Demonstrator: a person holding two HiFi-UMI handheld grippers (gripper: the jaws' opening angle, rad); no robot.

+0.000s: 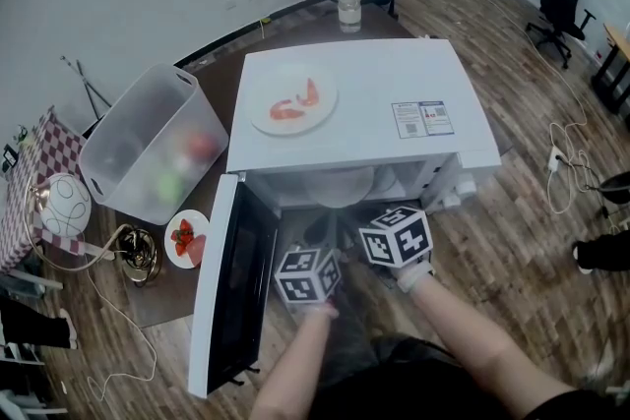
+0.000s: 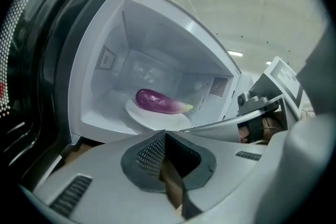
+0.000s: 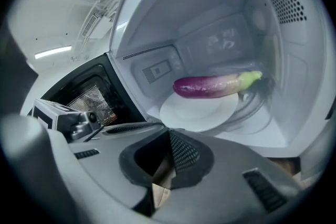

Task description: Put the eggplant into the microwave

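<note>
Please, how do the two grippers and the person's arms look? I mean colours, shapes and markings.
The left gripper and the right gripper have smooth grey bodies with slotted vents and dark dotted pads. Each carries a cube with black-and-white square markers. The forearms have no sleeves.

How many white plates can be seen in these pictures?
3. One plate lies on top of the microwave; a small plate sits left of the open door; a third plate is inside, under the eggplant. Others may be hidden.
</note>
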